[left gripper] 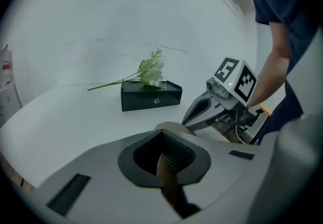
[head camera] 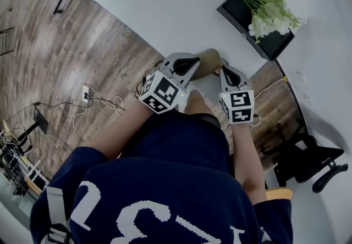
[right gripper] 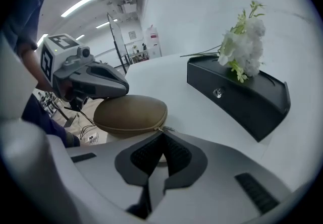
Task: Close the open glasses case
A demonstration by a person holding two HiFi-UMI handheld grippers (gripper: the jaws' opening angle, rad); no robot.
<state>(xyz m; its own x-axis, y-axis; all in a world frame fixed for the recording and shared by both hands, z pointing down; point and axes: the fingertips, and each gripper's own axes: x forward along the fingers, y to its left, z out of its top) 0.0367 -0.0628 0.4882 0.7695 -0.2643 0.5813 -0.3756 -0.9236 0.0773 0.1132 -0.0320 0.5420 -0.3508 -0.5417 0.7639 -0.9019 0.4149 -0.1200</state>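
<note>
A tan zip-up glasses case (right gripper: 131, 113) lies near the white table's edge with its two halves together. In the head view the case (head camera: 206, 60) shows between the two grippers. My left gripper (left gripper: 164, 140) is shut on one end of the case (left gripper: 170, 126); tan material sits between its jaws. From the right gripper view the left gripper (right gripper: 120, 85) rests over the case's left end. My right gripper (right gripper: 162, 134) is shut, with the small metal zipper pull (right gripper: 166, 129) at its tips on the case's near side.
A black box (head camera: 258, 31) with white artificial flowers (head camera: 270, 15) on top stands farther back on the table (head camera: 165, 1). Beyond the table edge there is wooden floor with cables (head camera: 93, 97), and a black office chair (head camera: 308, 163) is at the right.
</note>
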